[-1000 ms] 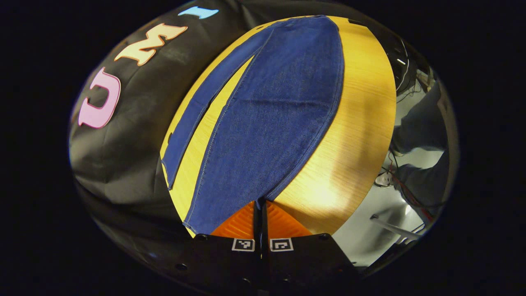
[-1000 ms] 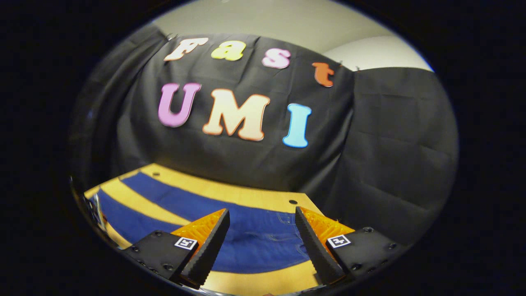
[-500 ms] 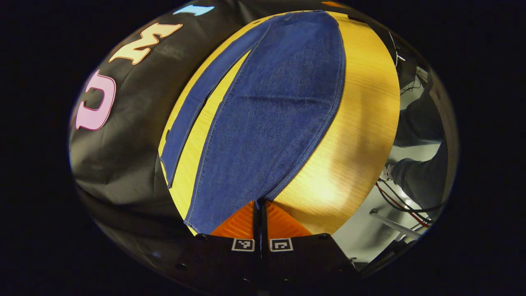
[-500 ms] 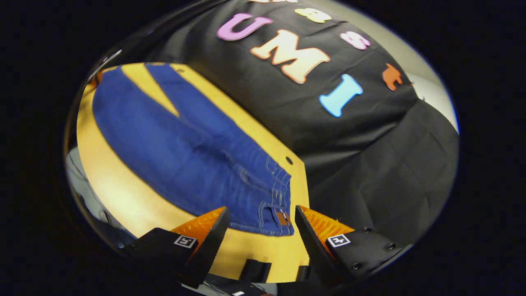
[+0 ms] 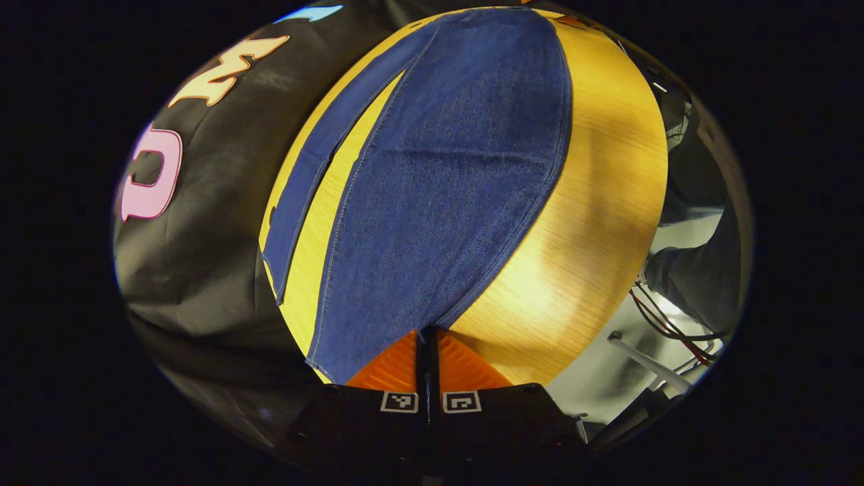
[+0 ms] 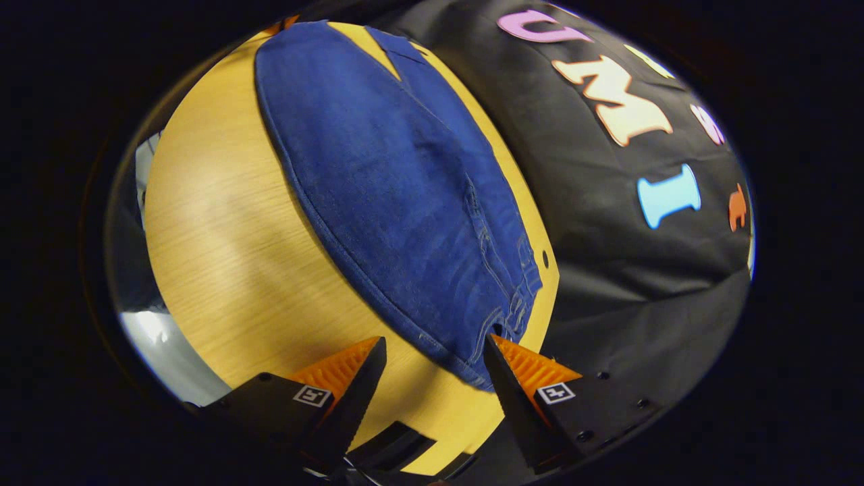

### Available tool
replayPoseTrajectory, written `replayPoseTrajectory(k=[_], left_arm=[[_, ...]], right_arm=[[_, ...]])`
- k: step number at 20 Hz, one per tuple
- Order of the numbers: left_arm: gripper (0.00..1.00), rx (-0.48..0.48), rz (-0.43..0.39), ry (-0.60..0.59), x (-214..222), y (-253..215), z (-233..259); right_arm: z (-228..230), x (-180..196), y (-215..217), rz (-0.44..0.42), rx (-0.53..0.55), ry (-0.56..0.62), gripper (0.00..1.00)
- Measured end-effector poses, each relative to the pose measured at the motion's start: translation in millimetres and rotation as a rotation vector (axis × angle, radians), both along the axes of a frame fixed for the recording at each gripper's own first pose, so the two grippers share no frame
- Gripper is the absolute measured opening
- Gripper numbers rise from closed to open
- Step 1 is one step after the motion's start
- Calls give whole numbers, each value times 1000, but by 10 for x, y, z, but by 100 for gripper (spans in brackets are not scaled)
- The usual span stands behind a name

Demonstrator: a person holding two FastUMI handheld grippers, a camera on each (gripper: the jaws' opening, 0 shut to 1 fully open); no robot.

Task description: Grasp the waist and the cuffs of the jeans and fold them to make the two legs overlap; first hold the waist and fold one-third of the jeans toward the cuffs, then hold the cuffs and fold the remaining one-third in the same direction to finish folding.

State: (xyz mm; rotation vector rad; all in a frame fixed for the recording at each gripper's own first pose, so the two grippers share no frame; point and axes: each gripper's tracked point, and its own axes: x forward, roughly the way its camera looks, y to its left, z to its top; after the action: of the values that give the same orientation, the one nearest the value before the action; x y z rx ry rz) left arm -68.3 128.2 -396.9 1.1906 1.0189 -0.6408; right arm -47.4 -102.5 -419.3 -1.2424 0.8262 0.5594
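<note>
Since 1 second ago the right gripper point(image 6: 432, 358) has swung down over the waist of the jeans point(image 6: 398, 196), fingers spread, with the waist corner between them on the wooden table point(image 6: 223, 256). Left gripper point(image 5: 427, 337) has its fingers pressed together, pinching the near cuff. Denim looks soft but fairly heavy; I'd grip the thick waistband, since it should hold without slipping.

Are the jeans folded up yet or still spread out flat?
Spread out flat. The jeans lie full length on the table, both legs apart with wood showing between them; no fold is visible.
</note>
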Motion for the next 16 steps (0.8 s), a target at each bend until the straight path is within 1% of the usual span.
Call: replayPoseTrajectory(k=[2, 3, 4, 5, 6, 8, 9, 10, 11, 12, 13, 16], left_arm=[[0, 11, 4, 2, -5, -12, 7], [0, 13, 8, 3, -3, 2, 4], [0, 15, 13, 3, 0, 1, -4], [0, 17, 17, 4, -4, 2, 3], [0, 19, 20, 4, -1, 0, 0], [0, 23, 28, 1, -1, -6, 5], [0, 24, 30, -1, 3, -10, 7], [0, 21, 37, -3, 3, -5, 11], [0, 10, 53, -11, 8, -3, 11], [0, -4, 73, -33, 46, 7, 29], [0, -11, 88, -59, 87, 1, 71], [0, -33, 116, -156, 296, -36, 261]], right_arm=[[-90, 61, -34, 16, -15, 30, 91], [-126, 97, -19, 33, -24, 39, 84], [-145, 121, -32, 54, -37, 41, 80], [-175, 137, -19, 71, -54, 45, 70], [-248, 136, -39, 86, -71, 47, 64], [-323, 139, -90, 119, -114, 32, 30], [-319, 138, -62, 130, -127, 15, 15], [-335, 200, -108, 122, -128, -6, 0], [-239, 185, -92, 88, -107, -25, 7], [-288, 208, -103, 49, -75, -24, 1], [-244, 234, -102, 23, -59, -37, 3], [41, 365, 3, -11, -19, -120, 3]])
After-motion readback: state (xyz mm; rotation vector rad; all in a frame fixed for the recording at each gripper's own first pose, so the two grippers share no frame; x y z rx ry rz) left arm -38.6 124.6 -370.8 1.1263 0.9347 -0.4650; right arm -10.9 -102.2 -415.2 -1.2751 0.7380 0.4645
